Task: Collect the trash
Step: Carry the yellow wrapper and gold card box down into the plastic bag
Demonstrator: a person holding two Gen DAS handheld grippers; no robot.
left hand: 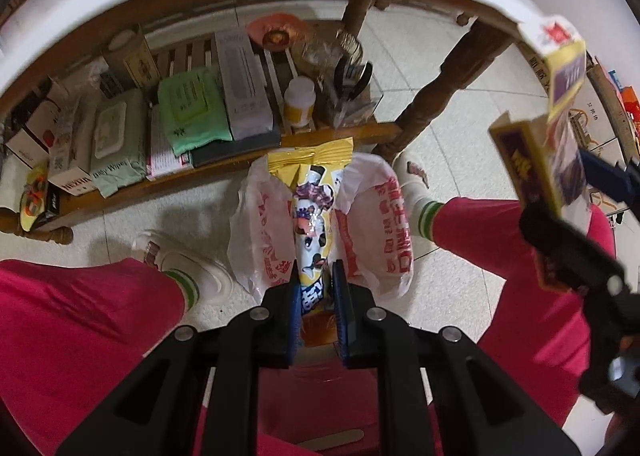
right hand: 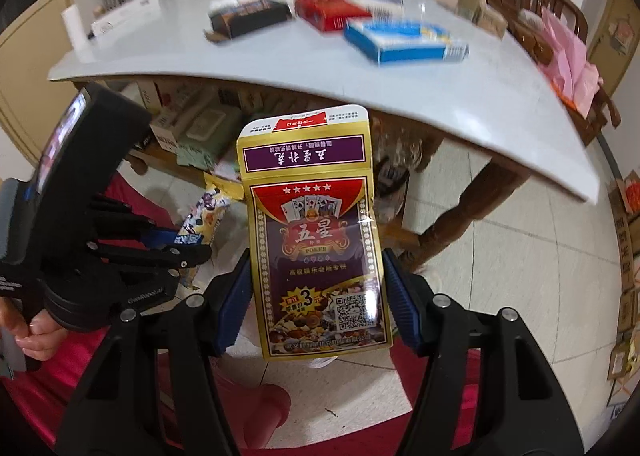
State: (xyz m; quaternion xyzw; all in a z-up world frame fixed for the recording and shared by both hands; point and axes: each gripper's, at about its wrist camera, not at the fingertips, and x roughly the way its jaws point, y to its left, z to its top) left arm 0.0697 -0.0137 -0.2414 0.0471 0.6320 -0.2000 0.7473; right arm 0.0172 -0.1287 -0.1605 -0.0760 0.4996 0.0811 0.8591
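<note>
My left gripper (left hand: 316, 288) is shut on a yellow snack wrapper (left hand: 314, 208) and holds it over the open mouth of a white plastic bag (left hand: 372, 224) with red print on the floor. My right gripper (right hand: 316, 296) is shut on an opened gold and purple poker card box (right hand: 316, 240), held upright below the table edge. That box (left hand: 536, 160) and the right gripper (left hand: 576, 256) also show at the right of the left wrist view. The left gripper (right hand: 176, 244) with the wrapper (right hand: 204, 216) shows at the left of the right wrist view.
A white table (right hand: 460, 96) carries a black box (right hand: 248, 16), a red box (right hand: 332, 12) and a blue box (right hand: 404, 40). Its lower wooden shelf (left hand: 240, 160) holds wipes packs, boxes and a bottle. My legs in red trousers (left hand: 80, 304) flank the bag. Cartons stand at the right wall.
</note>
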